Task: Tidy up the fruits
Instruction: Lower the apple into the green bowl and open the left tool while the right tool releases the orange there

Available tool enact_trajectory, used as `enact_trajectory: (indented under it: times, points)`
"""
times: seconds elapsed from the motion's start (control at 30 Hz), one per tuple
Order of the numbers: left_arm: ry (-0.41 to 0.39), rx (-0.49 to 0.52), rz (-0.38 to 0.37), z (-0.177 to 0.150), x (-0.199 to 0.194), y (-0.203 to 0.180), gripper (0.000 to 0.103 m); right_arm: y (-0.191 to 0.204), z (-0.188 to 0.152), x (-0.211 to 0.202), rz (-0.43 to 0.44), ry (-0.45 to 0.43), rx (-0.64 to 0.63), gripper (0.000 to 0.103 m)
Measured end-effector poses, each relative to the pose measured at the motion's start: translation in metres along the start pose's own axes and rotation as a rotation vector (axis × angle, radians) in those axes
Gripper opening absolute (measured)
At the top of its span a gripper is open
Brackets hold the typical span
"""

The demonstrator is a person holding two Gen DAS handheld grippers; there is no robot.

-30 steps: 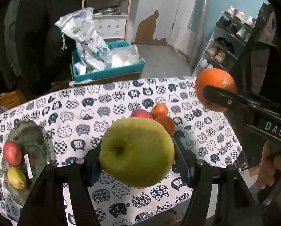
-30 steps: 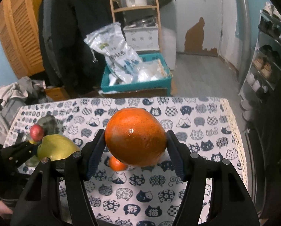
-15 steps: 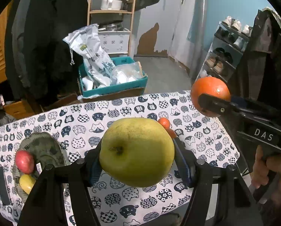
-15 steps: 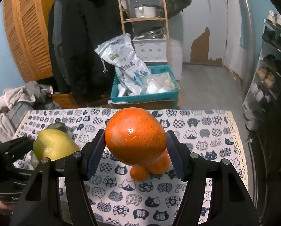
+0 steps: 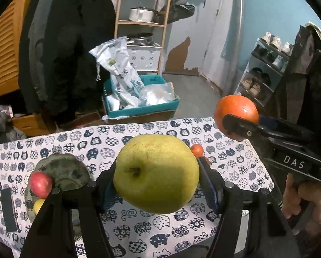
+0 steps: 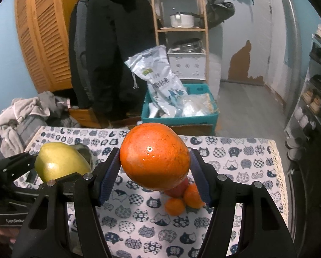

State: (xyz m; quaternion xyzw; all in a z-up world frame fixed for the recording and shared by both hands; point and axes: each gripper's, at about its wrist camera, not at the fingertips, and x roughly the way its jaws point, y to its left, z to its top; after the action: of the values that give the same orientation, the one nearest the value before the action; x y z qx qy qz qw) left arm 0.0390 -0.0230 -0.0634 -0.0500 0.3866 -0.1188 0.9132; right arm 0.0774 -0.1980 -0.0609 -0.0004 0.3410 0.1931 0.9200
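Note:
My left gripper (image 5: 157,182) is shut on a big yellow-green pear (image 5: 156,173), held above the cat-print tablecloth (image 5: 139,232). My right gripper (image 6: 155,172) is shut on a large orange (image 6: 155,154), also held above the table. In the left wrist view the orange (image 5: 235,109) shows at the right in the other gripper. In the right wrist view the pear (image 6: 59,163) shows at the left. A dark plate (image 5: 63,172) at the table's left holds a red apple (image 5: 40,183) and a small yellow fruit (image 5: 39,206). Small oranges (image 6: 182,200) and a red fruit (image 6: 177,190) lie on the cloth.
A black strip (image 5: 8,209) lies at the left of the plate. Beyond the table's far edge stand a teal crate with bags (image 6: 179,111), a wooden shelf (image 6: 179,28), a hung black coat (image 6: 108,49) and a shoe rack (image 5: 266,73). The table's right edge (image 6: 278,172) is near.
Both grippers have risen and drawn back from the table with their fruits still held. The table and plate now sit lower and farther in both views.

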Motion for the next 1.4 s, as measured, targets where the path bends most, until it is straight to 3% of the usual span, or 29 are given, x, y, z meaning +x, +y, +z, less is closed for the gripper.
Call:
enact_trajectory:
  times: [0.47, 1.4]
  points:
    - [-0.011, -0.089, 0.070, -0.009, -0.013, 0.055, 0.068, 0.057, 0.017, 0.027, 0.081, 0.019, -0.072, 0.064]
    - [0.051, -0.319, 0.237, -0.056, -0.012, 0.195, 0.068, 0.172, 0.017, 0.122, 0.231, 0.179, -0.167, 0.064]
